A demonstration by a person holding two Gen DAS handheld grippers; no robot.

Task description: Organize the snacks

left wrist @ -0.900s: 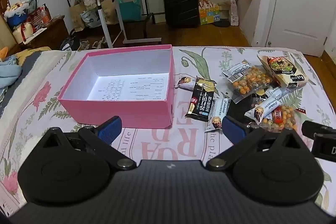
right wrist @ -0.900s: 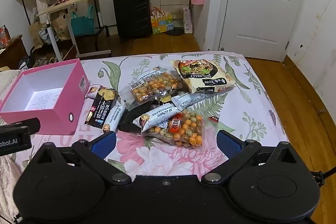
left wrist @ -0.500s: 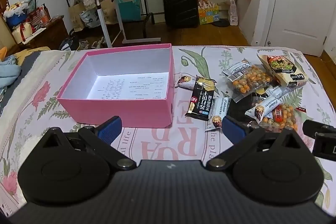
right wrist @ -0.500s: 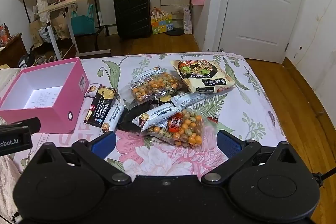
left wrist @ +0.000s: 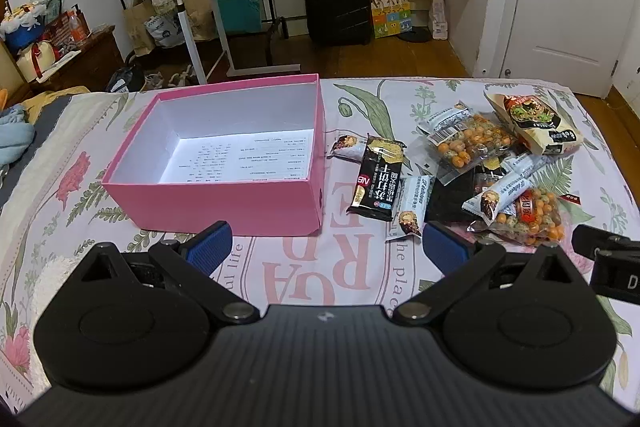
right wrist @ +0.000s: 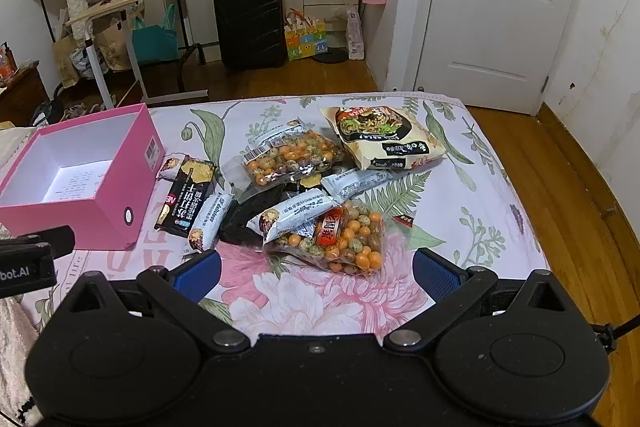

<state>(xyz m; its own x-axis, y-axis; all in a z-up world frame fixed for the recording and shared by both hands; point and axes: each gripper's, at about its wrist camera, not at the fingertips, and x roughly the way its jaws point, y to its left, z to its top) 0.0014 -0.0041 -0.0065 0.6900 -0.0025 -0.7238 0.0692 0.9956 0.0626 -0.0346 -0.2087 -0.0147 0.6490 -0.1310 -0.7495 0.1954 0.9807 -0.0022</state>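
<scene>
Left wrist view: left gripper (left wrist: 326, 241) spread wide, nothing between its pads, hanging over the flowered bedsheet (left wrist: 304, 279). Pink box (left wrist: 224, 203) sits open ahead and to the left, only a printed sheet on its floor. Just right of it, a black cracker pack (left wrist: 377, 183), long axis running away from the camera, slightly tilted. Probably light and fairly stiff; best pinched across its narrow width.

Right wrist view: right gripper (right wrist: 316, 273) also wide and empty. Just beyond it lies a clear bag of coated nuts (right wrist: 340, 241), a white snack bar (right wrist: 298, 213) lying diagonally across its far corner. The bag looks soft, crinkly and slippery; take it at a sealed edge. Noodle packet (right wrist: 384, 139) at the far side, long axis angled right; probably brittle inside.
</scene>
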